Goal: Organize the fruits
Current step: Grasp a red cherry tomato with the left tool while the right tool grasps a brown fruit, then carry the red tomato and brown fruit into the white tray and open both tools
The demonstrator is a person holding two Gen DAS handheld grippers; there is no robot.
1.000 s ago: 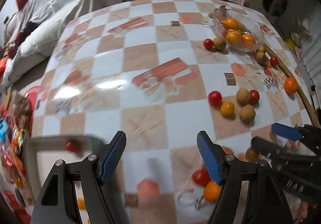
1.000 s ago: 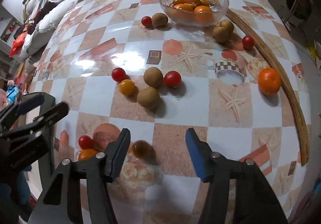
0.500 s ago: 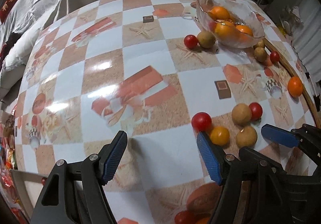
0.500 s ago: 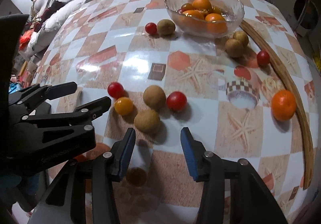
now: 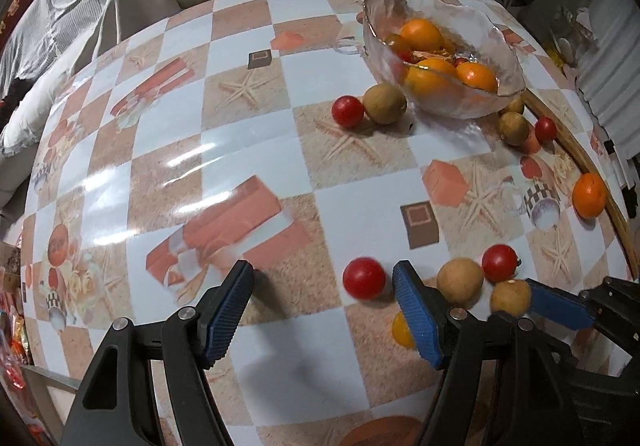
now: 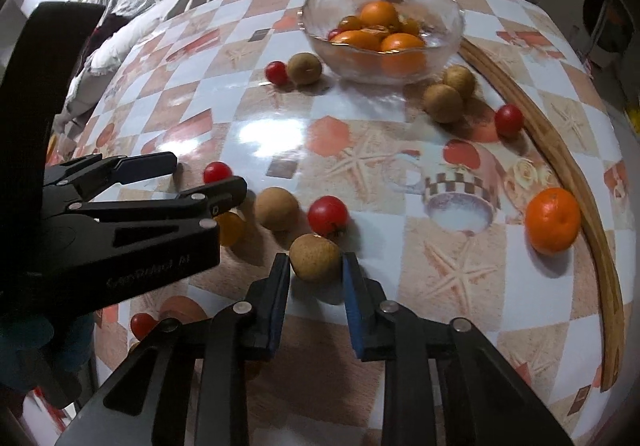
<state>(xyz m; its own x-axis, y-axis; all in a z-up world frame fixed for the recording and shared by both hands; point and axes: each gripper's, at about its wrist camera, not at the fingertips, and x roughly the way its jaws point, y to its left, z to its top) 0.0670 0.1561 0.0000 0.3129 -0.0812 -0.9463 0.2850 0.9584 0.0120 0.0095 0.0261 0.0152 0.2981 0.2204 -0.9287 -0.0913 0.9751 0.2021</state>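
On a starfish-print tablecloth [image 5: 248,134], the left gripper [image 5: 322,310] hangs with fingers spread wide, a red cherry tomato [image 5: 365,278] just inside its right finger. Right of it sit a yellow tomato [image 6: 230,227], a brown longan [image 6: 277,208] and a second red tomato [image 6: 328,215]. The right gripper [image 6: 316,286] has narrowed its fingers around the near longan [image 6: 316,256]; whether they grip it cannot be told. A glass bowl [image 6: 440,42] of oranges stands far right, a loose orange [image 6: 553,220] by the wooden rim [image 6: 580,182]
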